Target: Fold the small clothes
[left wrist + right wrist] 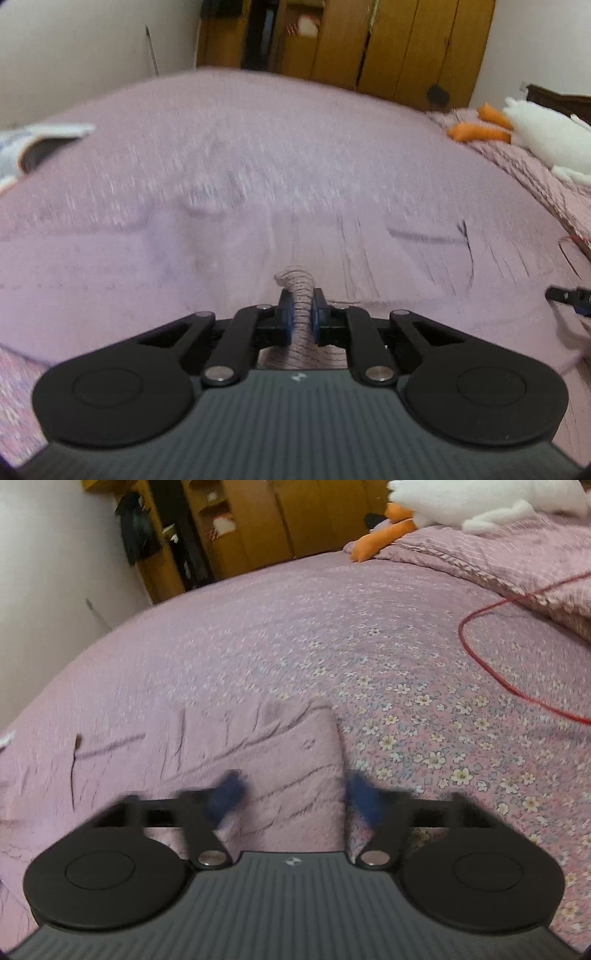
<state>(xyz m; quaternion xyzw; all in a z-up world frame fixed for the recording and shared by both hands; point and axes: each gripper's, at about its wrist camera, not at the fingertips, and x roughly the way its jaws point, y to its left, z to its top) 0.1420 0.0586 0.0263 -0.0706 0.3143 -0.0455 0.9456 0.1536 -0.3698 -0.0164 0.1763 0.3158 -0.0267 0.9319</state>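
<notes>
pink floral cotton, bedspread (pixel 424 672): covers the whole bed and fills both views; small white flowers show sharply at right in the right wrist view.
wood wardrobe (pixel 406 44): stands beyond the far edge of the bed, against a pale wall.
pale pink garment (pixel 288 760): lies flat on the bedspread, spread in front of both grippers, with creases across it; its plain cloth ends in a raised edge near the middle of the right wrist view.
plush toy (pixel 546 136): white body with orange feet, lying on a rumpled quilt at the far right of the bed.
left gripper (pixel 301 314): jaws closed tight on a bunched fold of the garment, which stands up between the blue pads.
right gripper (pixel 295 794): jaws spread wide and blurred, low over the garment with nothing between them.
red cord (pixel 491 664): loops over the bedspread at right.
grey and white cloth (pixel 33 144): lies at the bed's left edge, well apart from the garment.
</notes>
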